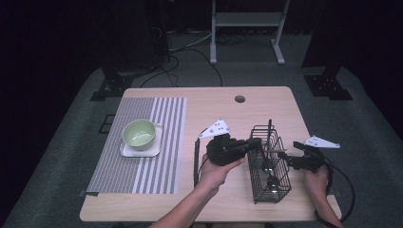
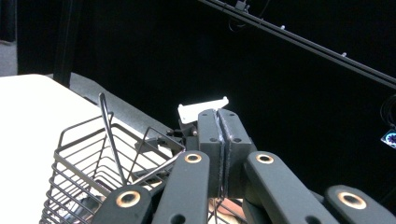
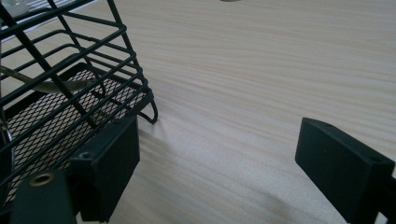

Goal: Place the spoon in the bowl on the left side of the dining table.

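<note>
Shut jaws of the left gripper (image 2: 221,154) are being held over the wire basket (image 1: 269,164) at the table's (image 1: 228,199) near right, gripping nothing visible; the right gripper (image 3: 215,163), gaping empty, should be kept steadying it.

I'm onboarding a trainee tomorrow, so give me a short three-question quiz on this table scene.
1. True or false: the left gripper has its jaws pressed together.
2. Where does the green bowl sit? A) inside the wire basket B) on a white plate on the striped mat C) on bare wood
3. How do the right gripper jaws stand?

Key: 1 true. 2 B. 3 Wide apart, with the basket's lower corner just beside one jaw and nothing gripped.
</note>
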`<state>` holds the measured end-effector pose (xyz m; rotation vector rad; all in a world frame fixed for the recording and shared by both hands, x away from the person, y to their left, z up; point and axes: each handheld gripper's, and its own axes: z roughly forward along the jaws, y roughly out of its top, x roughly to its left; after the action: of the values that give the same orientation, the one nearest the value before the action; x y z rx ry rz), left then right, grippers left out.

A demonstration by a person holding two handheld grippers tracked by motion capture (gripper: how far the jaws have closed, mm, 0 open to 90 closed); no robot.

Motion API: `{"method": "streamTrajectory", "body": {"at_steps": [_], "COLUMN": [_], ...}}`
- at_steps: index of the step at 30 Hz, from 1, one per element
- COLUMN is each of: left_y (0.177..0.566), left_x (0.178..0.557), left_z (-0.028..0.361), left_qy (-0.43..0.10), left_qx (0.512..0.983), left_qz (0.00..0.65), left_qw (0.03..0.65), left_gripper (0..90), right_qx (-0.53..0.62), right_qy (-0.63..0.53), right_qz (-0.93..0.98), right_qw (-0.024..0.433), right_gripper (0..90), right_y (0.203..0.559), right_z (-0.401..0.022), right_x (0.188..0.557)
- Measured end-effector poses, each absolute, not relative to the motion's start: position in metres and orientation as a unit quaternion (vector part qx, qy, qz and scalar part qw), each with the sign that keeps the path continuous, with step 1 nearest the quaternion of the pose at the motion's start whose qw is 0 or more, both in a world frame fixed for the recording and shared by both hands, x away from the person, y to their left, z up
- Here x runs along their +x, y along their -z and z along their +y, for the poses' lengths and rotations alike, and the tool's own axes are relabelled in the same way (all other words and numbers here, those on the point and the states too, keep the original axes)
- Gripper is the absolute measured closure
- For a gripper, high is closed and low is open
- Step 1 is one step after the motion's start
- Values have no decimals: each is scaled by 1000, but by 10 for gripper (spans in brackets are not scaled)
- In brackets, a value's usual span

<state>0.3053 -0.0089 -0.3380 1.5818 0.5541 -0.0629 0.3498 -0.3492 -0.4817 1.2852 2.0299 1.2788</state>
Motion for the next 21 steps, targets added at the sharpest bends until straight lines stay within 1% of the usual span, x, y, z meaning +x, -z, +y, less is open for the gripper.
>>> {"method": "streamTrajectory", "body": {"at_steps": [21], "left_y": [315], "left_x": [308], "left_z": [2], "left_qy": [20], "left_qx": [680], "left_qz": [264], "left_qw": [684], "left_gripper": [893], "right_qx": [463], "right_qy": [-459], "right_qz": [729], "right_qw": [209], "right_gripper": [128], "right_y": [482], "right_z": [-349], "right_x": [350]}}
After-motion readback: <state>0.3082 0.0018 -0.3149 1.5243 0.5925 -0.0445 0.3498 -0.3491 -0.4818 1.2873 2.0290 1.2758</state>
